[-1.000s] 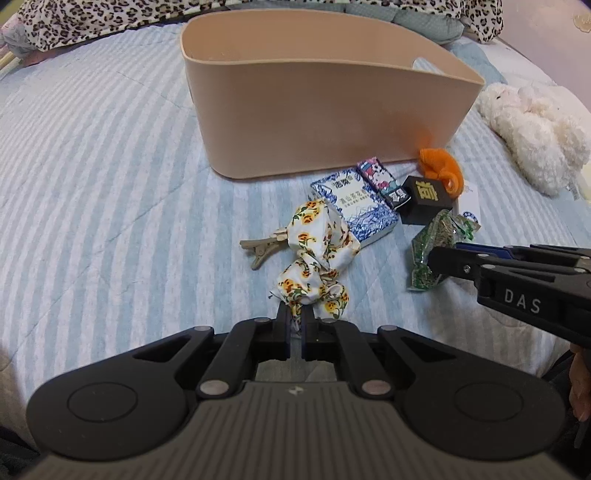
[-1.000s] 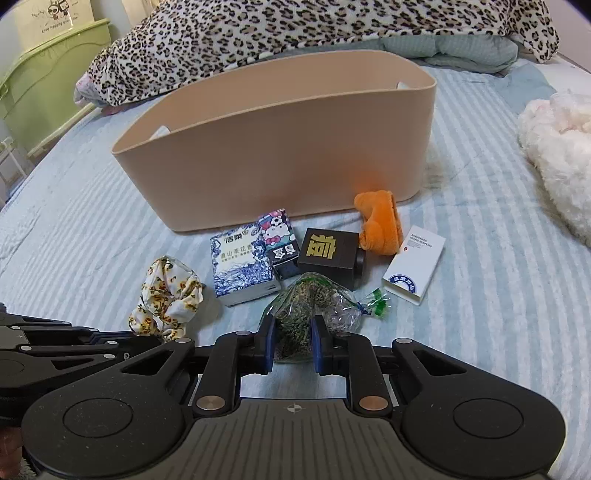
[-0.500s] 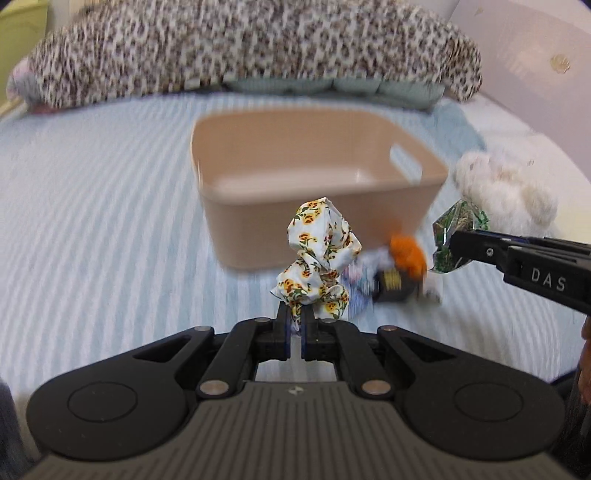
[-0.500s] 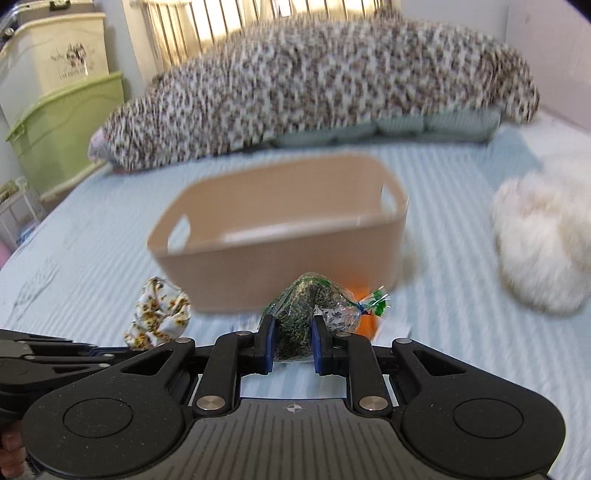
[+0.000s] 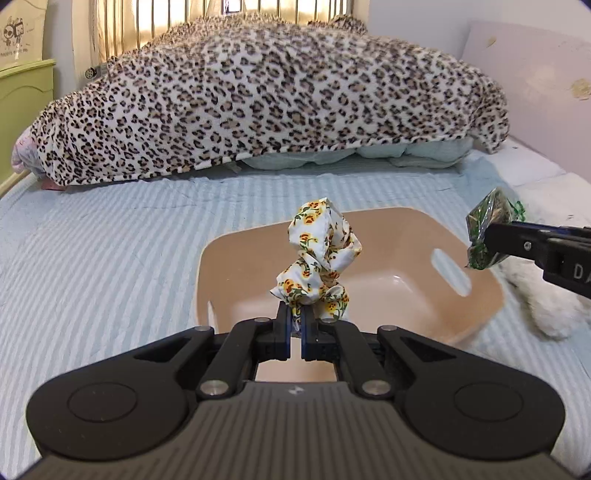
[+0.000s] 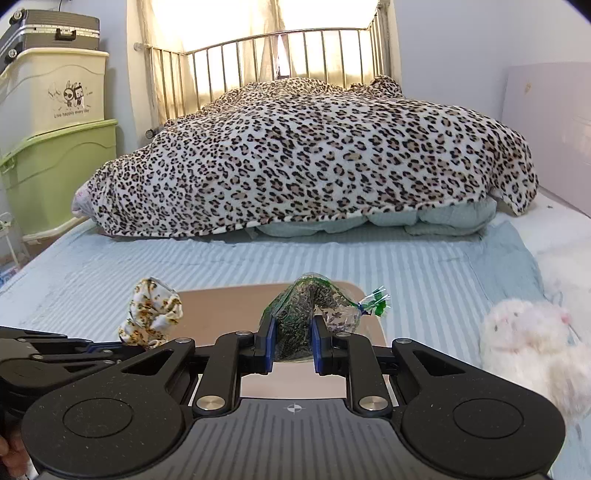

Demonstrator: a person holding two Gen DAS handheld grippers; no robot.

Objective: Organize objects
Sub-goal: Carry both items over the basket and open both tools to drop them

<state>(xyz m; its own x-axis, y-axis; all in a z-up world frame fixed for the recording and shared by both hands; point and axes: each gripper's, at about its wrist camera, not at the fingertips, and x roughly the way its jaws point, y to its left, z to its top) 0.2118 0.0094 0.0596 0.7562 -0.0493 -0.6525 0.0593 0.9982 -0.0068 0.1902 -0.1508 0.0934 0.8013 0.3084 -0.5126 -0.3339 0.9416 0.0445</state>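
Right now my left tool (image 5: 296,317) pinches the floral scrunchie (image 5: 317,258) above the beige basket (image 5: 480,302) on the bed (image 5: 92,258); my right tool (image 6: 292,334) pinches the clear bag of dark seeds (image 6: 295,317) over its right side.

Cream plastic storage box (image 6: 55,92), stacked on the green plastic bin (image 6: 55,177) left of the leopard-print blanket (image 6: 314,155): a cartoon drawing with one line of small print under it, seemingly "Live happily every day", only just legible.

Black arm of the right gripper (image 5: 554,254), seen from the left wrist, right of the beige plastic basket (image 5: 491,295): a white "D", the following letters cut off by the frame edge.

Cream box (image 5: 18,33) at the top left corner, left wrist view: cartoon print, wording too small to read.
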